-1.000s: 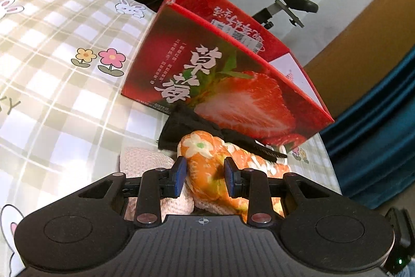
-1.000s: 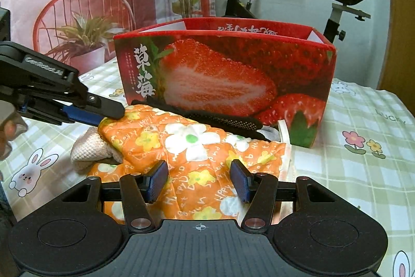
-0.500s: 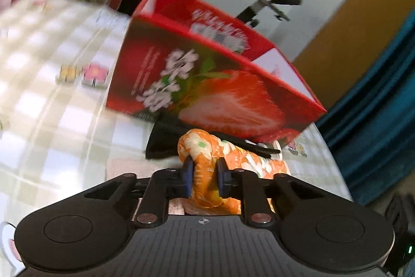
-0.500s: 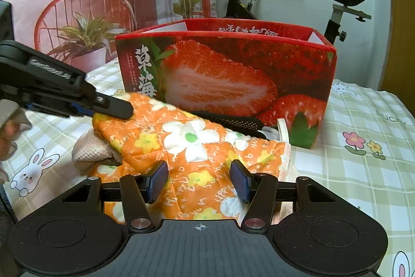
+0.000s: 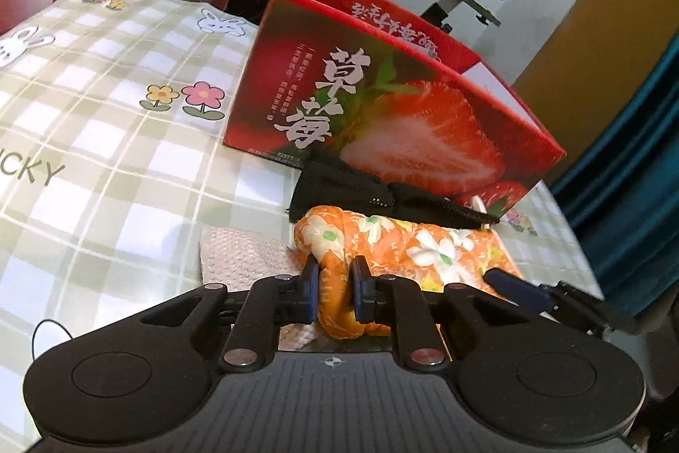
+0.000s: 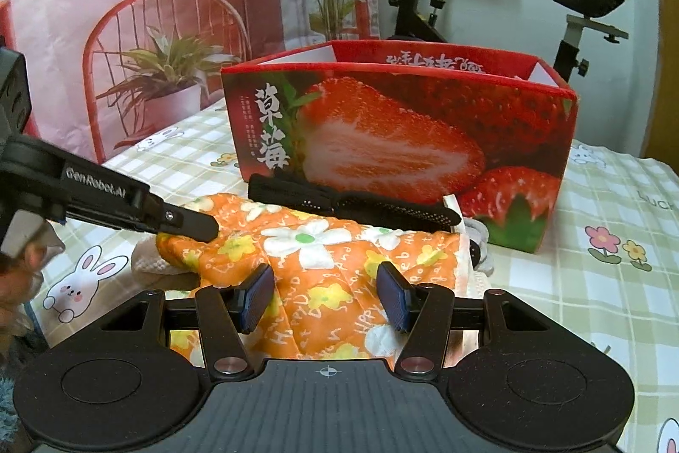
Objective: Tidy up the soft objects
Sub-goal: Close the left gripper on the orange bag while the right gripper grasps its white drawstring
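Note:
An orange floral cloth (image 5: 424, 245) lies crumpled on the checked tablecloth in front of a red strawberry box (image 5: 382, 105). My left gripper (image 5: 335, 277) is shut on a bunched fold at the cloth's left end. In the right wrist view it (image 6: 203, 228) reaches in from the left onto that same end of the cloth (image 6: 331, 262). My right gripper (image 6: 326, 296) stands open, its blue pads either side of the cloth's near part and apart from it. A black glove (image 6: 352, 202) lies between the cloth and the box (image 6: 403, 139).
A beige knitted cloth (image 5: 242, 253) lies under the orange cloth's left end. A white soft item (image 6: 475, 236) shows at the cloth's right, by the box. The checked tablecloth (image 5: 106, 139) stretches to the left. An exercise bike (image 6: 585, 11) stands behind the table.
The left jaws have closed on the fold of the orange cloth, and that gripper has shifted slightly with it. The right gripper has stayed where it was, still open.

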